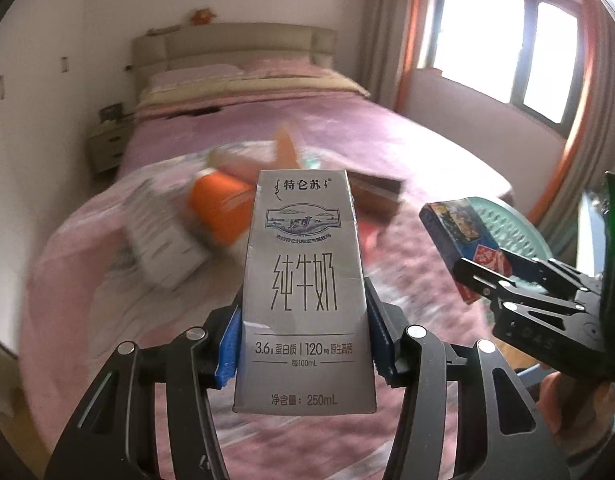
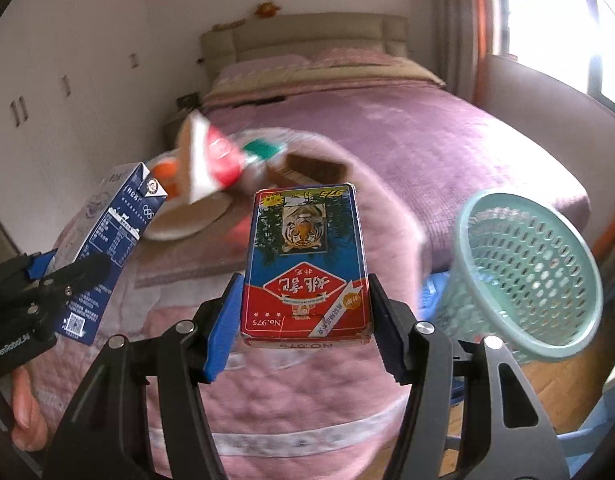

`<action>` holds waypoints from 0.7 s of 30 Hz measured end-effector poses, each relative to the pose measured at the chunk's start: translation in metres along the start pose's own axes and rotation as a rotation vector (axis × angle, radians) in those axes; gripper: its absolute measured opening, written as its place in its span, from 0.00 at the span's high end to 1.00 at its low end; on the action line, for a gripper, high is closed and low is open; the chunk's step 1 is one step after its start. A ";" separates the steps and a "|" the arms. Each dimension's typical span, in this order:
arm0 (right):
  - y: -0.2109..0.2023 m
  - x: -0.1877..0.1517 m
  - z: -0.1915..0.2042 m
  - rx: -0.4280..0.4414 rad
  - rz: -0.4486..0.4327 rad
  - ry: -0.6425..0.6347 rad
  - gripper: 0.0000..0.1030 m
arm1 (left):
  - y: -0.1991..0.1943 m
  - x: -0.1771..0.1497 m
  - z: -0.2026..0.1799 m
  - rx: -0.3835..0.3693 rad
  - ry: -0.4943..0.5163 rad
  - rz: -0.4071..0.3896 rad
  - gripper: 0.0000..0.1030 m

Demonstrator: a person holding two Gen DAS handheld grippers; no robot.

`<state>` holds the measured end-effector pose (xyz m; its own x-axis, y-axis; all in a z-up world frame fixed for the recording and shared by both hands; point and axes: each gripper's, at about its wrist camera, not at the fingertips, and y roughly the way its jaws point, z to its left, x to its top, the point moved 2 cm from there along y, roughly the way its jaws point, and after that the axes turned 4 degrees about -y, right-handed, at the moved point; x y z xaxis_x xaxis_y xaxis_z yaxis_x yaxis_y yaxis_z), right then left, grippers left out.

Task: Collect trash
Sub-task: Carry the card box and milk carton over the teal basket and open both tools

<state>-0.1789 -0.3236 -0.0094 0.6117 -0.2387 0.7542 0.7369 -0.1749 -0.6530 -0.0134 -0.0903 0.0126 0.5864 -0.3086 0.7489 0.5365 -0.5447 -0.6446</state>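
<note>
My left gripper [image 1: 303, 336] is shut on a grey milk carton [image 1: 303, 280], held upright above the pink bed. The same carton [image 2: 107, 248] shows its dark blue side at the left of the right wrist view, in the left gripper [image 2: 39, 292]. My right gripper [image 2: 303, 320] is shut on a red and blue playing-card box [image 2: 305, 260] with a tiger picture. That card box [image 1: 459, 236] appears at the right of the left wrist view, clamped in the right gripper [image 1: 479, 280]. A teal mesh basket [image 2: 527, 272] stands to the right of the bed, open side tilted toward me.
More litter lies blurred on the pink bedspread [image 1: 407, 148]: an orange cup [image 1: 219, 208], a white packet [image 1: 163, 240], a brown box [image 1: 375, 196], a red and white wrapper [image 2: 211, 160] and a pale plate [image 2: 187, 220]. A nightstand [image 1: 107, 148] stands left of the bed.
</note>
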 end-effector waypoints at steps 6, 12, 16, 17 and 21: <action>-0.014 0.015 -0.062 -0.085 -0.048 0.081 0.45 | 0.025 0.023 -0.058 -0.077 0.072 -0.010 0.51; -0.015 0.022 -0.115 -0.123 -0.048 0.178 0.45 | 0.054 0.039 -0.119 -0.116 0.146 -0.015 0.51; -0.009 0.018 -0.148 -0.180 -0.030 0.231 0.45 | 0.083 0.047 -0.156 -0.171 0.177 0.016 0.51; -0.006 0.016 -0.156 -0.180 -0.017 0.254 0.45 | 0.091 0.048 -0.163 -0.185 0.178 0.029 0.51; 0.008 0.005 -0.195 -0.204 0.043 0.363 0.45 | 0.130 0.049 -0.192 -0.246 0.172 0.109 0.51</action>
<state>-0.2260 -0.5128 -0.0243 0.4727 -0.5646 0.6766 0.6184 -0.3344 -0.7111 -0.0314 -0.3261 -0.0049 0.5102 -0.4912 0.7060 0.3007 -0.6672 -0.6815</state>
